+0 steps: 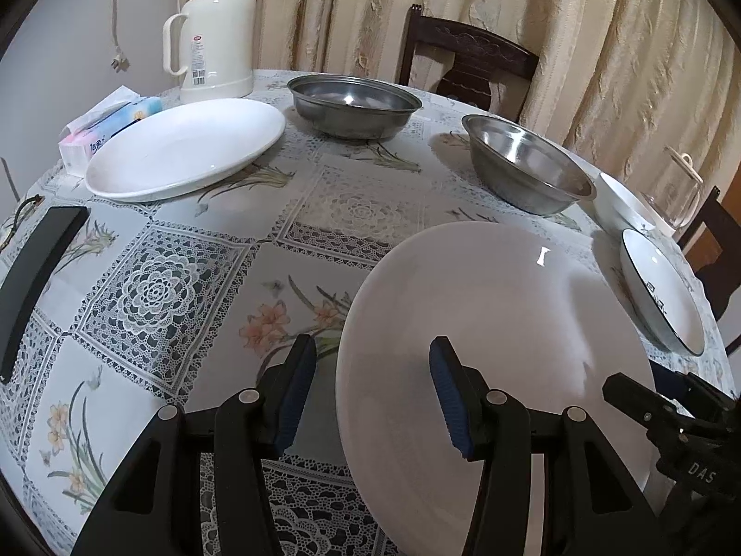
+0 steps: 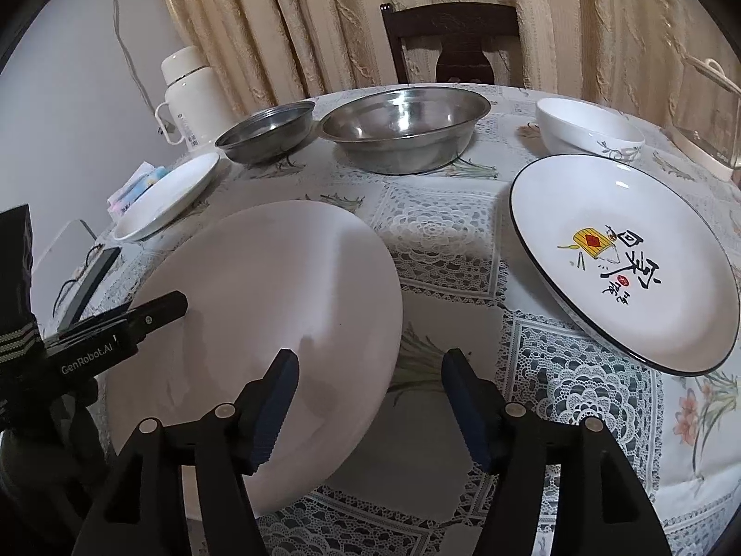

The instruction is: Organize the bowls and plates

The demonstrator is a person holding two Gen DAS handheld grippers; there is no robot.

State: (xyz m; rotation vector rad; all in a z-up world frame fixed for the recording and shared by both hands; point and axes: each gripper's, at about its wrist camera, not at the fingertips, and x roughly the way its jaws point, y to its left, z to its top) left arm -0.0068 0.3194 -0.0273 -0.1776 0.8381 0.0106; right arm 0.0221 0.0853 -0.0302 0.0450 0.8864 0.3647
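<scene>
From the left wrist camera I see my left tool (image 1: 373,389) released, its blue pads spread wide: the right pad hangs over the near-left rim of the big white plate (image 1: 500,347), the left pad over bare desk (image 1: 194,278), neither touching. That plate sits at about five o'clock in this view, its broad face up, nothing on it. At eleven o'clock a second white plate (image 1: 185,148) lies flat and bare beside a tissue pack (image 1: 111,125) and a cream thermos (image 1: 215,32). At twelve o'clock the small steel bowl (image 1: 354,104) holds nothing; at two o'clock the large steel bowl (image 1: 528,162) likewise. At three o'clock sit a white bowl (image 1: 620,201) and the black-rimmed plate (image 1: 662,289), its long axis running near to far. The right tool's tip shows at four o'clock

From the right wrist camera my right tool (image 2: 370,391) is also spread apart, its left pad over the big white plate's right rim, the right pad over the desk. The black-rimmed plate lies at three o'clock with printed characters on its face, no food. Both steel bowls stand at twelve o'clock, rims up, hollow. The left tool reaches in at nine o'clock over the same plate's far-left edge
</scene>
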